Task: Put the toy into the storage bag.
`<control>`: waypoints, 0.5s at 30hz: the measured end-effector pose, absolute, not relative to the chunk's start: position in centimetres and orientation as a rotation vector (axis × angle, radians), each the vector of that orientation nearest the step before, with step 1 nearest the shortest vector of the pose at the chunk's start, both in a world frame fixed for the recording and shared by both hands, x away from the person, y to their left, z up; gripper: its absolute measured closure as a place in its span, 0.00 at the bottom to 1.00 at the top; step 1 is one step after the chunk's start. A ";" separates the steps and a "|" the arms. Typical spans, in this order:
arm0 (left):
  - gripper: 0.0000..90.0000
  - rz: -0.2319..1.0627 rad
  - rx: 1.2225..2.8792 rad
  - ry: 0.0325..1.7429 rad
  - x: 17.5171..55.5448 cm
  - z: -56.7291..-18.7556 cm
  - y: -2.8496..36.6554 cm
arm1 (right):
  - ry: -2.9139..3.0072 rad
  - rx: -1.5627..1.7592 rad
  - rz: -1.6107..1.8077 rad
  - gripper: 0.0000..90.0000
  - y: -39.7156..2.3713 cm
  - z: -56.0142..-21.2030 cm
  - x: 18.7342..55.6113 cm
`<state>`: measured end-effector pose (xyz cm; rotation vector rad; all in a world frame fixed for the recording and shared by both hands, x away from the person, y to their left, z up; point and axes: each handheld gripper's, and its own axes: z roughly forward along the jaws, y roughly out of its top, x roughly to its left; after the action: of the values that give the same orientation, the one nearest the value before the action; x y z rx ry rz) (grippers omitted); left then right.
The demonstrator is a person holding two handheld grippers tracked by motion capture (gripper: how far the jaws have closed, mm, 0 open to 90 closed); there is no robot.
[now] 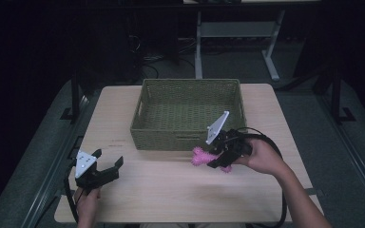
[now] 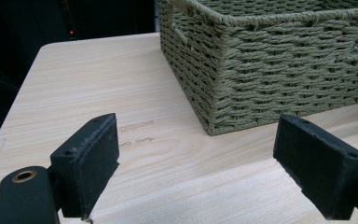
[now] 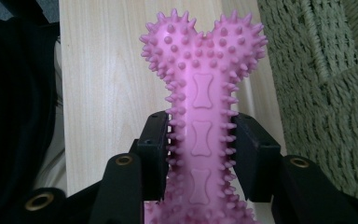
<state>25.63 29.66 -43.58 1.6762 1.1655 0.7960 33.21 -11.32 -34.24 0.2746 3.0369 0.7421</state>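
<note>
A pink spiky bone-shaped toy (image 3: 203, 93) sticks out from between the two black jaws of my right gripper (image 3: 200, 149), which press on its shaft from both sides. In the high view the right gripper (image 1: 214, 159) holds the pink toy (image 1: 200, 156) just in front of the green woven basket (image 1: 186, 137), near its front right corner, pointing left. My left gripper (image 1: 110, 161) rests at the table's front left with its jaws wide apart and nothing between them. The left gripper (image 2: 196, 163) faces the basket's (image 2: 270, 74) front left corner.
The light wooden table (image 1: 171, 190) has free room in front of the basket and along its left side. Its edges are close to both hands. Desk legs and cables stand on the dark floor behind the table.
</note>
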 end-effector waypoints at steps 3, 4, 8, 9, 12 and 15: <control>0.15 0.796 1.674 1.166 25.6 -43.6 29.7 | 3.035 0.280 0.745 0.65 -11.4 -34.0 33.3; 0.15 0.796 1.672 1.167 25.6 -43.6 29.7 | 3.036 0.282 0.748 0.65 -11.4 -33.9 33.3; 0.15 0.796 1.673 1.167 25.6 -43.6 29.7 | 3.035 0.283 0.750 0.64 -11.5 -33.8 33.4; 0.15 0.796 1.673 1.167 25.6 -43.6 29.7 | 3.035 0.283 0.750 0.64 -11.5 -33.8 33.4; 0.15 0.795 1.675 1.165 25.6 -43.6 29.7 | 3.031 0.280 0.752 0.65 -11.5 -33.4 33.6; 0.15 0.798 1.675 1.165 25.6 -43.6 29.7 | 3.026 0.275 0.752 0.65 -11.5 -32.9 33.7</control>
<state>25.61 29.65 -43.56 1.6745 1.1645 0.7976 33.71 -11.51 -32.92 0.2753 3.0259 0.7521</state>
